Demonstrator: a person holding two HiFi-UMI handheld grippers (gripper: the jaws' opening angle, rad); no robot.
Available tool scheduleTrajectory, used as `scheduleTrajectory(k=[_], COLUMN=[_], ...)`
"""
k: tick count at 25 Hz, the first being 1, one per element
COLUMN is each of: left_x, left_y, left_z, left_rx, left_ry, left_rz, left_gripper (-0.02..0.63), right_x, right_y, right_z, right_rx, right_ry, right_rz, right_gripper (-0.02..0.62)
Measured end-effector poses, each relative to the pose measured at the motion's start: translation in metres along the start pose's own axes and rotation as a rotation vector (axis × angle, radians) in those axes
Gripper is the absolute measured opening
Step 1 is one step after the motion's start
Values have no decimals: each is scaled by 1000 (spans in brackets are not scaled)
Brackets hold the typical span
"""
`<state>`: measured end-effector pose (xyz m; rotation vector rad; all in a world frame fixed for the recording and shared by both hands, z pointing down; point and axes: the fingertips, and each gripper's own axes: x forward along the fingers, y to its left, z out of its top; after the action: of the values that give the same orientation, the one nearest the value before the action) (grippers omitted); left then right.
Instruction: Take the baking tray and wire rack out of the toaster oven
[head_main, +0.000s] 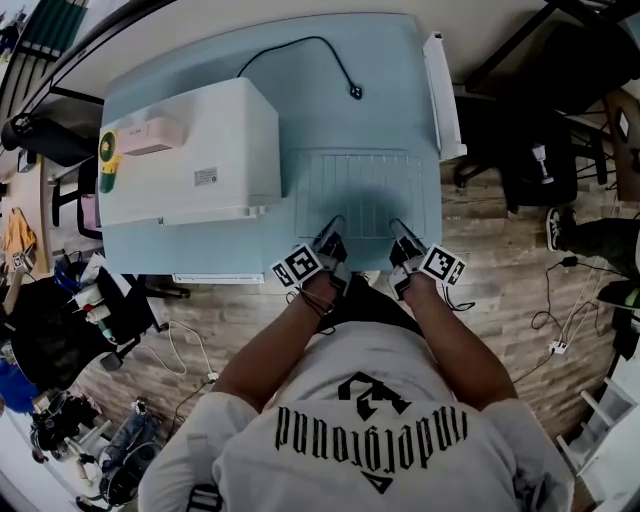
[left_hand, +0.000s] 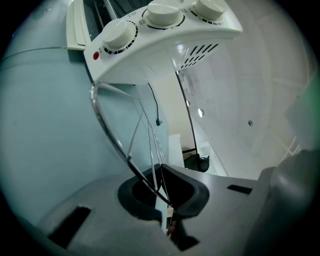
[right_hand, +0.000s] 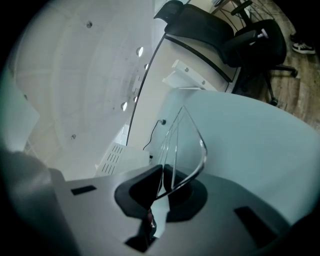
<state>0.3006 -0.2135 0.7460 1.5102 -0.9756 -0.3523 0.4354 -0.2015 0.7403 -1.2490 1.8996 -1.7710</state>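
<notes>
Pale blue worktop (head_main: 380, 60), wood-plank floor (head_main: 500, 280), office chair (head_main: 540, 150) beyond. White toaster oven (head_main: 190, 150) on the left; wire rack (head_main: 360, 185) flat just right of it. Forearms extended, left tool (head_main: 332, 232) and right tool (head_main: 400, 232) side by side, each clamped on rack's near edge wire.

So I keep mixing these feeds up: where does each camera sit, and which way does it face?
Head view: on the person's head, facing steeply down at table, toaster oven, wire rack; both forearms show.
Left gripper view: on the left gripper, along jaws shut on the rack, toward the oven's knobs.
Right gripper view: on the right gripper, same grip, toward a chair.
Shared: all show the rack.
</notes>
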Motion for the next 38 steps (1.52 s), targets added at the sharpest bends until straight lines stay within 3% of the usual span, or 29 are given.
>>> scheduleTrajectory(k=[21,29,33,38], left_x=[11,12,13,8], left_y=[31,32,33,33], left_z=[-7,-16,-24,-30], left_rx=[-38,31,41,154], left_ry=[54,148,202,286], left_rz=[40,30,11,27], left_gripper=[11,137,219,266], right_x=[15,17,17,16], right_y=[-29,-34,-35,-37], right_z=[-4,-11,-15,-22], right_rx=[-2,-3,-12,-102], right_ry=[65,117,170,260], right_rz=[-60,-61,-52,-74], right_gripper=[14,93,177,230])
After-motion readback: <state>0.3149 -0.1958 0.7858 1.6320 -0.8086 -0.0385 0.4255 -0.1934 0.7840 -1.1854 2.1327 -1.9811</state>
